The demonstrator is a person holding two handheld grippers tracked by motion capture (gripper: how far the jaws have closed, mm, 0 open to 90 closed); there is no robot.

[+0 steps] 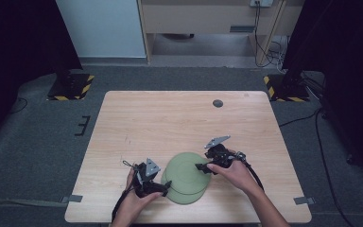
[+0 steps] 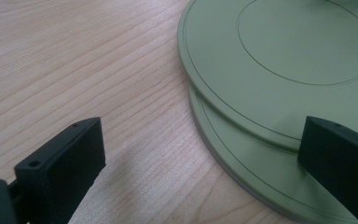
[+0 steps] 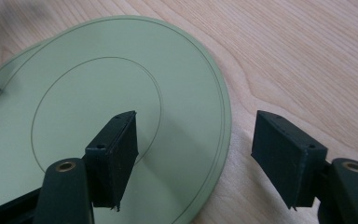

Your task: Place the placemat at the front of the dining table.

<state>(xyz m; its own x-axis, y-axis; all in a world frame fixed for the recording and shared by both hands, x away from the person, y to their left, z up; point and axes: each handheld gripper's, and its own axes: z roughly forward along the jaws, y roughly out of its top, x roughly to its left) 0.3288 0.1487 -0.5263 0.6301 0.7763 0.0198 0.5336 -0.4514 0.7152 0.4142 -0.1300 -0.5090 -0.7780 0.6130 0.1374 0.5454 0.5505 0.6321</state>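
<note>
- Pale wood table (image 1: 170, 118) carries the work, which sits close to its near edge, a little right of the middle.
- Green plates lie there as a stack of two, the upper plate (image 1: 185, 169) slid off-centre so the lower plate (image 1: 189, 196) shows as a crescent toward the near edge; both lie flat, face up, and being round they have no long axis and point nowhere.
- My reading is that the stack is not yet taken apart: neither plate is lifted or gripped.
- Right gripper (image 3: 193, 156) has its jaws spread, straddling the upper plate's rim, one jaw over the plate, one over bare wood, pressing on nothing.
- Left gripper (image 2: 200, 156) likewise stands released, jaws wide across both rims at the stack's left side.
</note>
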